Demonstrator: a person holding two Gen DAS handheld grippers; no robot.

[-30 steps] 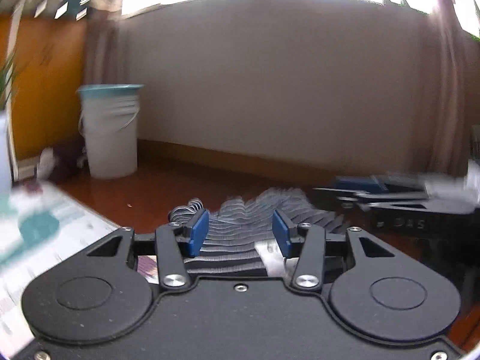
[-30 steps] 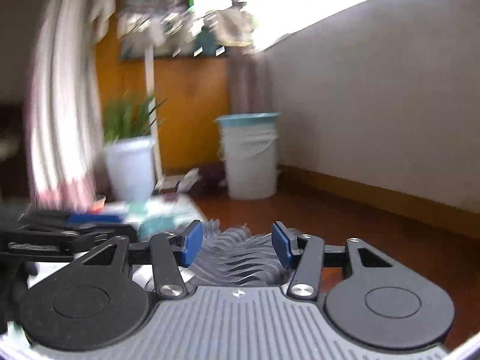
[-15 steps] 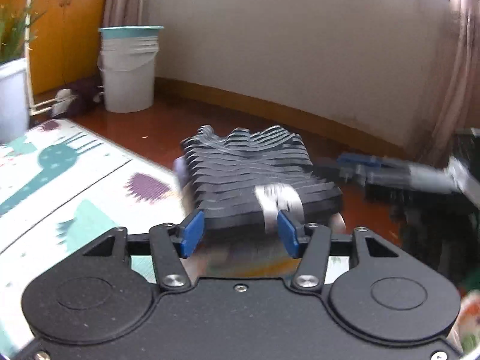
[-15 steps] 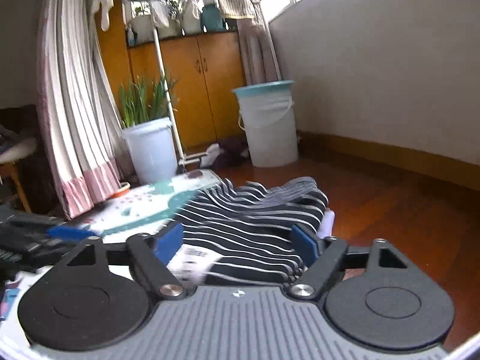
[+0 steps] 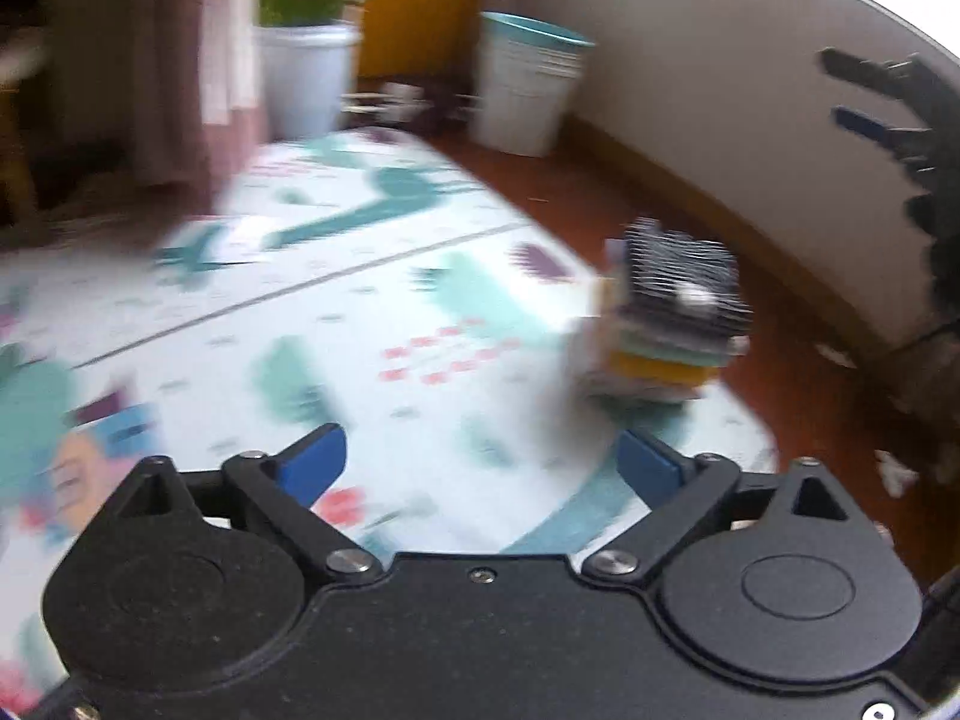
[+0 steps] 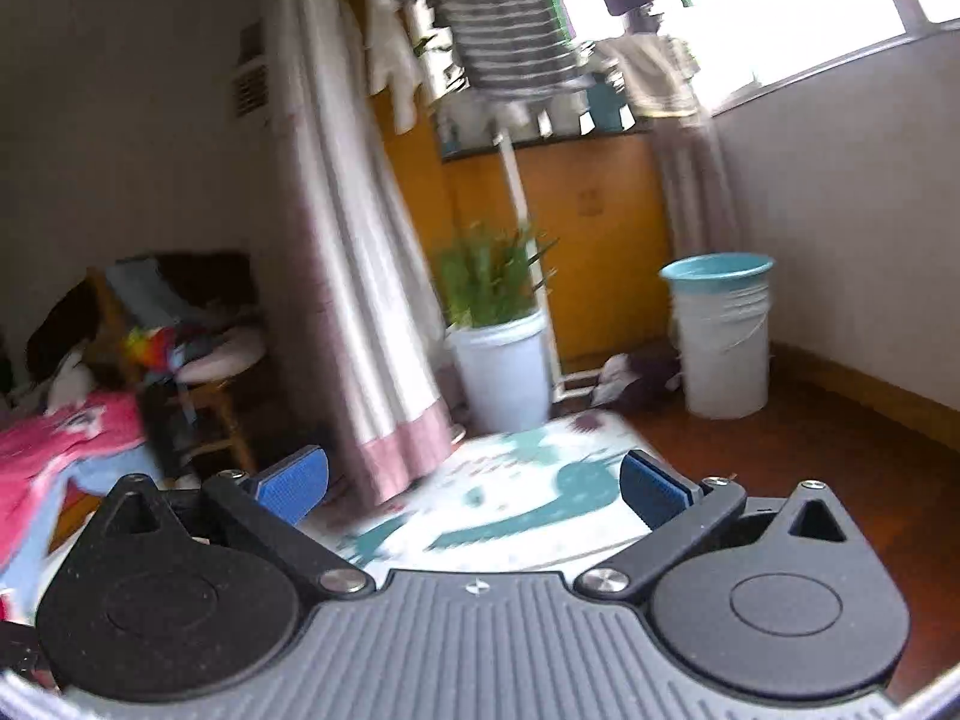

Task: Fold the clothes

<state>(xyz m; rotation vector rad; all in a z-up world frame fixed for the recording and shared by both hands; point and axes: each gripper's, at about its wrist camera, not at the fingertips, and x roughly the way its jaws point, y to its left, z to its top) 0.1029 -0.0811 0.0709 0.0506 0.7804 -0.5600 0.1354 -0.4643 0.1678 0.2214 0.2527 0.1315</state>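
Both grippers, the left gripper [image 5: 480,465] and the right gripper [image 6: 474,483], have fingers spread apart, holding nothing. One stack of folded clothes [image 5: 666,324] sits at the play mat's [image 5: 360,324] far edge, striped garment [image 5: 681,267] topmost. One bucket [image 5: 528,90] and one potted plant [image 5: 306,54] stand beyond.

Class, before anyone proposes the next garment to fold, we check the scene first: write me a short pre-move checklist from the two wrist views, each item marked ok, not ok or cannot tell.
1. Left gripper open with nothing between its fingers: ok.
2. Right gripper open with nothing between its fingers: ok.
3. Striped garment lies on top of the folded stack: ok.
4. Stack squared up and stable: cannot tell, the view is blurred.
5. Bare part of the play mat available for folding: ok.
6. Next garment within reach: cannot tell; clothes hang on the rack.
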